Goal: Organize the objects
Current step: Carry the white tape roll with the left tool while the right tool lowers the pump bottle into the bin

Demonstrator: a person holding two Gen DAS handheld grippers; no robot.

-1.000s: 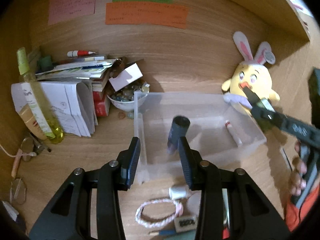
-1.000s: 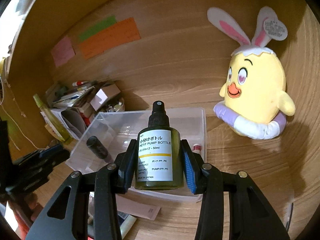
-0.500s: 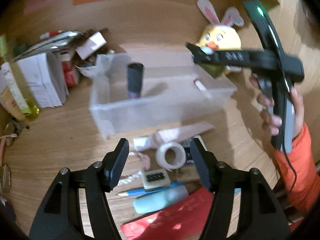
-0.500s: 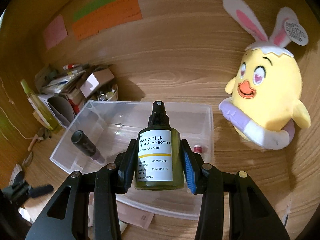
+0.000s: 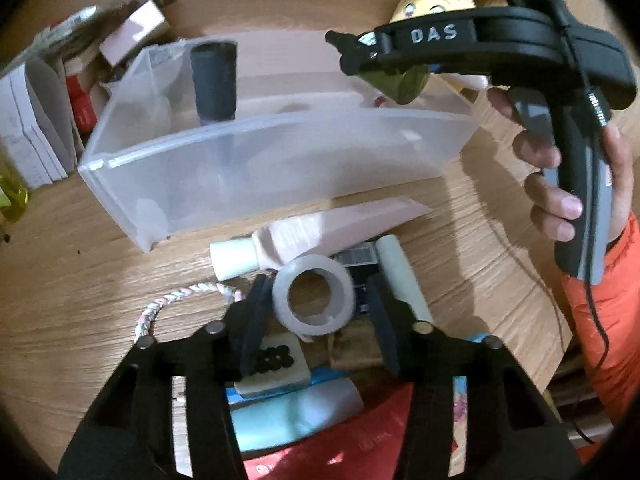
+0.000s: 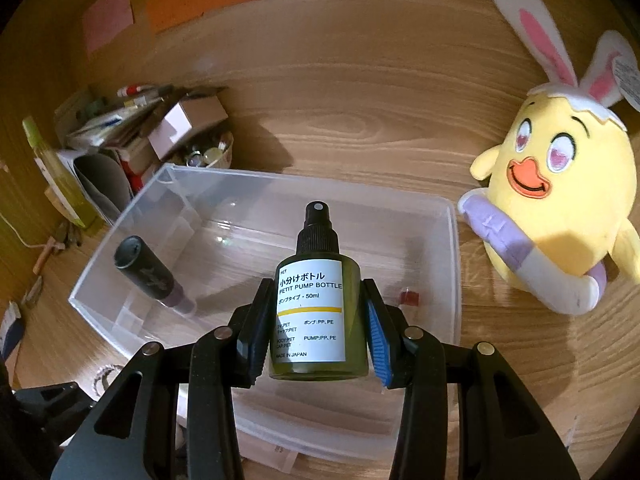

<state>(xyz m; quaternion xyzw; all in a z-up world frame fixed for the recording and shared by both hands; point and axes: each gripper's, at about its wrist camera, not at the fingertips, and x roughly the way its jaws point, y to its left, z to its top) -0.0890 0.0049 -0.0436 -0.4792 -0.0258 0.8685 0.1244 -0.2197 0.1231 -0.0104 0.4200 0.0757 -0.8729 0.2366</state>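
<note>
My left gripper [image 5: 316, 280] points down at a translucent tape roll [image 5: 314, 296] lying on the clutter in front of the clear plastic bin [image 5: 280, 160]. Its jaws are closing with the roll between them; a narrow gap still shows at the right pad. My right gripper [image 6: 316, 284] is shut on a green pump bottle [image 6: 312, 312] with a white label, held upright over the bin's [image 6: 454, 264] near wall. A dark tube [image 6: 148, 276] and a small red-capped stick [image 6: 408, 296] lie inside the bin. In the left wrist view the right gripper [image 5: 352, 52] hangs over the bin's far right corner.
A pink tube [image 5: 320, 228], braided cord [image 5: 176, 300], dotted white block [image 5: 276, 364], pale blue tube [image 5: 296, 412] and red packet [image 5: 340, 452] crowd the tape. A yellow plush chick [image 6: 552, 208] sits right of the bin; stacked papers and boxes [image 6: 120, 128] and a spray bottle [image 6: 52, 164] stand at its left.
The left gripper dropped from the bin to the clutter in front, widened, then narrowed around the tape roll. The right gripper carried the pump bottle forward and lower over the bin.
</note>
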